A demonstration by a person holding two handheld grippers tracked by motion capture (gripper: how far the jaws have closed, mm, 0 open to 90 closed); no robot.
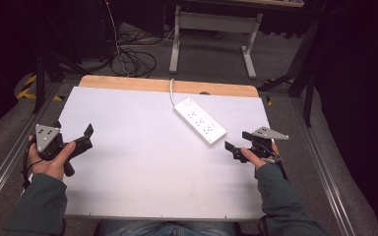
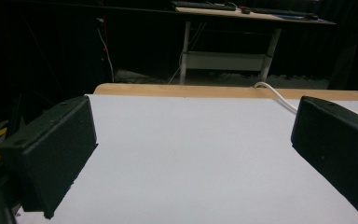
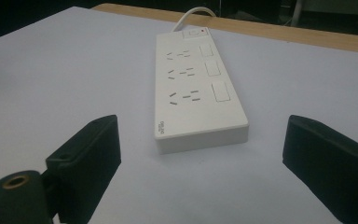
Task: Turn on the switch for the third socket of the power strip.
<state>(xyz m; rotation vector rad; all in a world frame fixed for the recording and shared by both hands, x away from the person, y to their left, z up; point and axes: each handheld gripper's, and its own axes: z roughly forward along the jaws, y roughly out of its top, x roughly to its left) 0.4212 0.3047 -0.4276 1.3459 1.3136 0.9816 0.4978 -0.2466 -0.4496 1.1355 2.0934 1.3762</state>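
At the left edge of the white bench, the left claw is held above the surface with its jaws wide apart and nothing between them. The white power strip lies flat toward the far right. The right claw, just near its closer end, stands open and empty.

Smooth white plastic power strip on a matt white sheet over a wooden tabletop.
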